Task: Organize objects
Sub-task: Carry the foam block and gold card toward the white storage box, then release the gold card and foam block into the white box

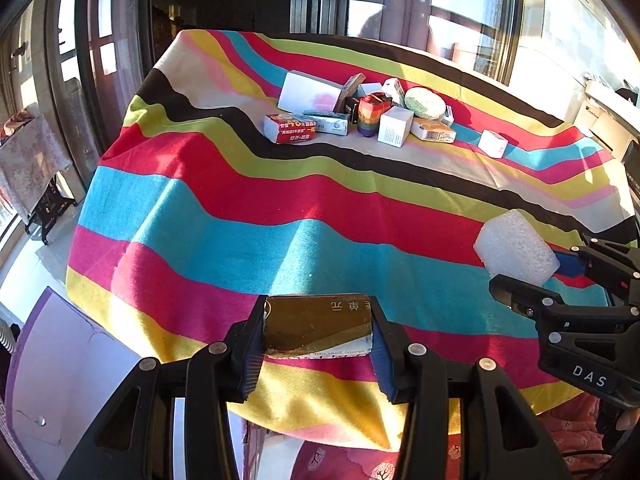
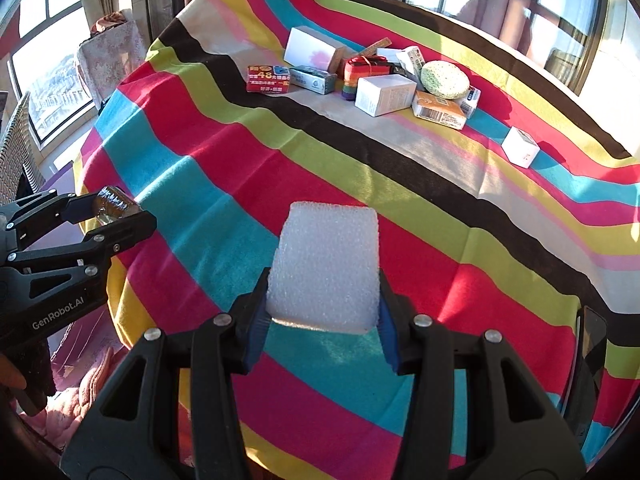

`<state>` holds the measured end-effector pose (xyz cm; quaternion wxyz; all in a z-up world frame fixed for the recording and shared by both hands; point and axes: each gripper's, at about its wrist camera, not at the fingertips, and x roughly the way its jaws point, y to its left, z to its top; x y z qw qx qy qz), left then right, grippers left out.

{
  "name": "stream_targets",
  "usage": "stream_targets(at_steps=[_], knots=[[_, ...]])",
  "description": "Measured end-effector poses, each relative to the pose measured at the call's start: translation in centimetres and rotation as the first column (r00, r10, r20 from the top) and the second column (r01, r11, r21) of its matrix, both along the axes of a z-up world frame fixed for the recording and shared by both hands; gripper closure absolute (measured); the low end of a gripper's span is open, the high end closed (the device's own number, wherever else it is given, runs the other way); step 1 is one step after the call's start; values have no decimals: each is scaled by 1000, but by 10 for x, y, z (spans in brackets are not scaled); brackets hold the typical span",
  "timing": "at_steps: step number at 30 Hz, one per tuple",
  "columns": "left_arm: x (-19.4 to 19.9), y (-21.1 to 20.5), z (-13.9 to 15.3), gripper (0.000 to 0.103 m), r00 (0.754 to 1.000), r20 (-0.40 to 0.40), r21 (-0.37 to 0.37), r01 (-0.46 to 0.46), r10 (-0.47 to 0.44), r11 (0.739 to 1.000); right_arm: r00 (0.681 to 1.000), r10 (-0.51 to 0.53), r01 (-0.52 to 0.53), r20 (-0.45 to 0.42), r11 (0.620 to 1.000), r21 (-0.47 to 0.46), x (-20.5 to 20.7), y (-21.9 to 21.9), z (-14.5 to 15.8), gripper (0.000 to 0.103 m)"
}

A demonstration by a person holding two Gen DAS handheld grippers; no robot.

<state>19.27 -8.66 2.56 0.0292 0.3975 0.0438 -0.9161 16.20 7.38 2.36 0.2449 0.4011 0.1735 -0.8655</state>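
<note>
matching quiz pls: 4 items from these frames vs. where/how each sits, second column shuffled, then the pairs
Things:
1. white foam block
2. gold box
3. green-speckled oval sponge
4. small white cube box

Places/states:
A. lying on top of the pile of boxes at the far side of the striped cloth
B. clamped in the right gripper
C. standing alone on the cloth, apart from the pile, to its right
D. clamped in the left gripper

Pairs: 1-B, 2-D, 3-A, 4-C

Matt striped cloth (image 2: pixel 248 184), rough white foam block (image 2: pixel 326 268), glossy gold box (image 1: pixel 318 326).
</note>
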Motion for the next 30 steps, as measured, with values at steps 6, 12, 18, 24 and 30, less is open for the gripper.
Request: stream_targets(at_steps=[6, 12, 18, 24, 30], knots=[[23, -30, -7, 56, 998, 13, 10, -62, 62, 998, 997, 77, -76, -16, 997, 13, 18, -24, 10, 52], [46, -63, -15, 56, 988, 37, 6, -152, 152, 988, 981, 194, -193, -10, 981, 28, 42, -59, 14, 52], [73, -97, -17, 56, 968, 46, 15, -246, 245, 969, 945, 328, -328, 14, 944, 32, 65, -101, 15, 52], [90, -124, -22, 56, 945, 63, -2, -320, 320, 947, 910, 413, -414, 38, 910, 30, 84, -132, 14, 52], [100, -152, -30, 56, 913, 86, -21, -399, 399, 917, 855, 516, -519, 60, 851, 76, 112, -162, 7, 52]])
